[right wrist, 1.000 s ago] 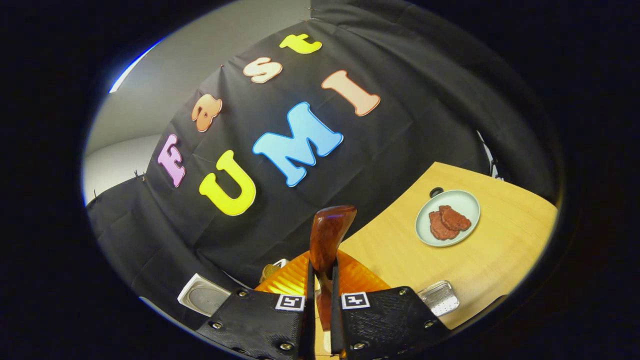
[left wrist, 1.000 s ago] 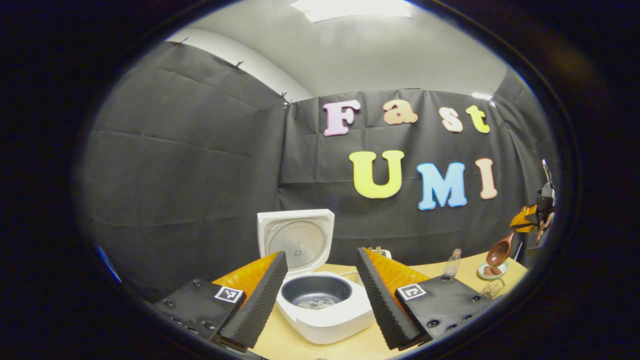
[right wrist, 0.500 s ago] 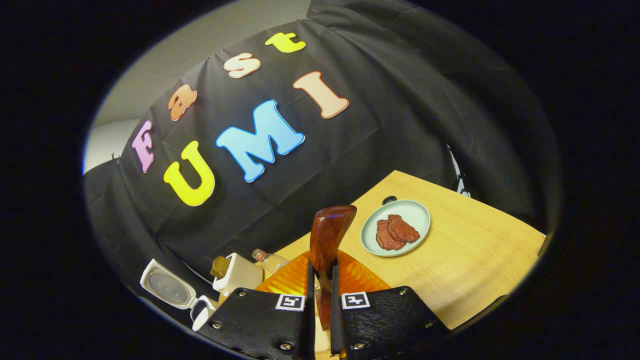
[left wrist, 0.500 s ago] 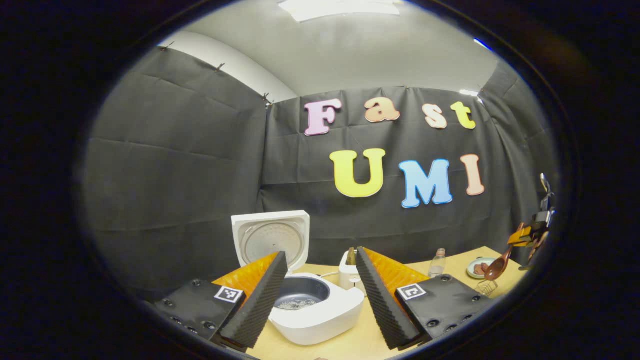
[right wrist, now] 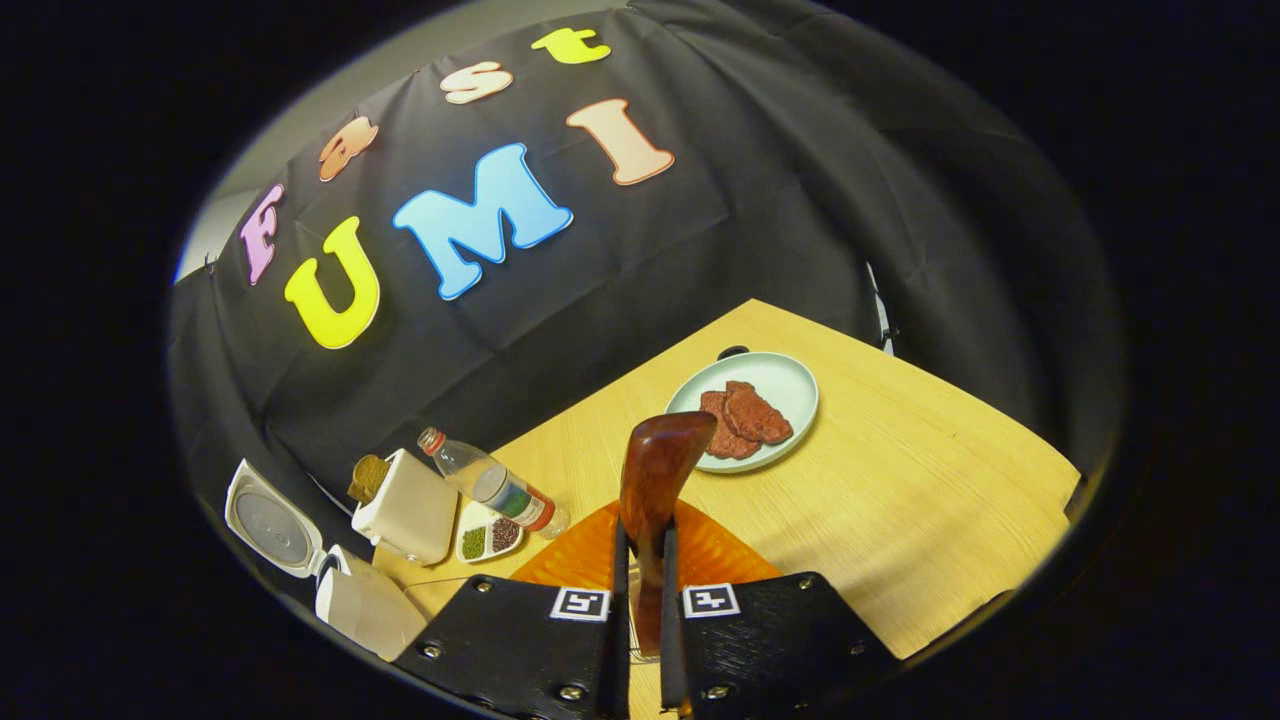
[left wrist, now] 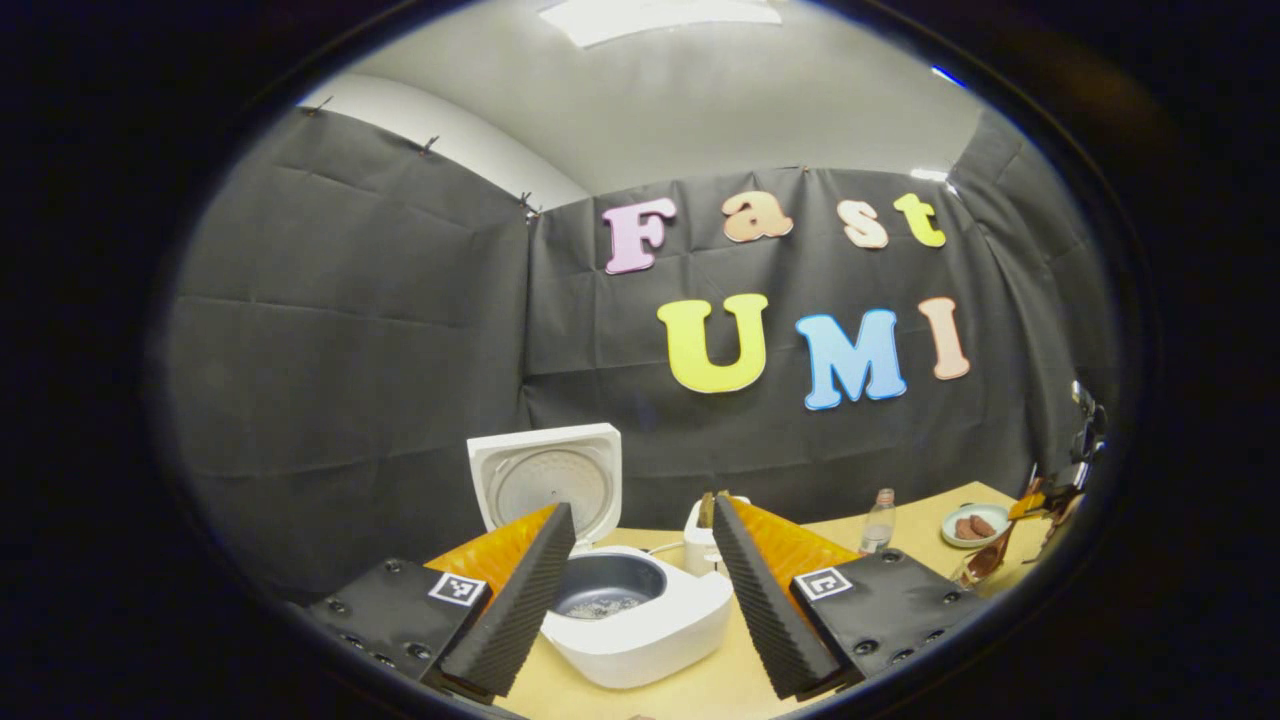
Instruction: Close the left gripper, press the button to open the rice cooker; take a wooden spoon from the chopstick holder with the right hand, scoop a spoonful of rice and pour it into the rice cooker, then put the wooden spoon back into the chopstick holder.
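- Wooden spoon (right wrist: 655, 480) sits clenched between the right gripper (right wrist: 640, 640)'s two fingers, handle pinched low and bowl pointing forward — a firm hold that keeps the bowl from swinging.
- Where the task stands is a judgement: the spoon's bowl looks bare from this side, and some grains lie in the pot, so the scoop may be done and the return to the chopstick holder may be next, but this cannot be settled.
- Rice cooker (left wrist: 640, 615) stands on the table (right wrist: 930, 520) with its lid (left wrist: 545, 480) tipped up and back, so the dark inner pot (left wrist: 610, 590) lies open for pouring; the button step looks finished.
- Left gripper (left wrist: 640, 600) hovers just before the cooker with its jaws released and spread wide, holding nothing — likely parked out of the spoon's way.
- In the right gripper view the cooker lies at the lower left edge, well apart from the spoon.
- Beside it stand a white container (right wrist: 405, 510), a small dish of grains (right wrist: 487, 538) and a bottle (right wrist: 490, 485) lying tilted.
- A plate of brown food (right wrist: 745, 410) rests farther off, just beyond the spoon's tip.
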Motion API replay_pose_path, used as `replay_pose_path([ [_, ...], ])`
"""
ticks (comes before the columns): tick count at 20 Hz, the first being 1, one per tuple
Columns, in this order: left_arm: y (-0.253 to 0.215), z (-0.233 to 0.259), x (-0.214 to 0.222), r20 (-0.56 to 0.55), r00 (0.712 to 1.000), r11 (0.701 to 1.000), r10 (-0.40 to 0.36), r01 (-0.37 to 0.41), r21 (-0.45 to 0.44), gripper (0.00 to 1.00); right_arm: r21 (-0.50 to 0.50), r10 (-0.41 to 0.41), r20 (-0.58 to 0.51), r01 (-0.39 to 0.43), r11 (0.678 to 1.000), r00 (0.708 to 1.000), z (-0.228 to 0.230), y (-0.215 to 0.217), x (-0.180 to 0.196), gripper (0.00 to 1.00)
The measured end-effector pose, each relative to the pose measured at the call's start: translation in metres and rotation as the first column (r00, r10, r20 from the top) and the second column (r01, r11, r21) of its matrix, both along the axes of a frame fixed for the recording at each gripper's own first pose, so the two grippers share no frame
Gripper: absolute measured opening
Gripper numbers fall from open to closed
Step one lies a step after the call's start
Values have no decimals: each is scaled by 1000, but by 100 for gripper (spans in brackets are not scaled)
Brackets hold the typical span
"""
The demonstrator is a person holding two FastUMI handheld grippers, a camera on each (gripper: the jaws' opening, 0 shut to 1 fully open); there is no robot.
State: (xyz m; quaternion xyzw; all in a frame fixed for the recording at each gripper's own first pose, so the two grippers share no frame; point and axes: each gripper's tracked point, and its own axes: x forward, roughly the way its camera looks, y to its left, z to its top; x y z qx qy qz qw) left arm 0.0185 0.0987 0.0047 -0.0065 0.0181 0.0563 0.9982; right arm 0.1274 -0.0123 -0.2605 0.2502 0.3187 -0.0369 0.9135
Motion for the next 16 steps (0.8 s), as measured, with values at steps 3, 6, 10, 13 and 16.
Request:
replay_pose_path([
  [3,3,0,-1,-1,1000,1000,9,-9,-12,96,-11,26,-19,-26,1000,999,-7,4,-7,13],
  [6,3,-1,0,1,1000,1000,11,-11,-21,96,-47,42,8,-42,998,999,1,0,-8,20],
  [10,2,-3,3,5,1000,999,10,-10,-32,96,-205,28,64,-14,979,998,24,-30,-5,51],
  [13,4,-4,10,5,1000,999,9,-9,-42,96,-314,26,147,22,949,989,63,-46,0,99],
  [16,10,-6,23,4,1000,999,18,-18,-41,96,-378,74,207,9,926,976,102,-43,-5,99],
])
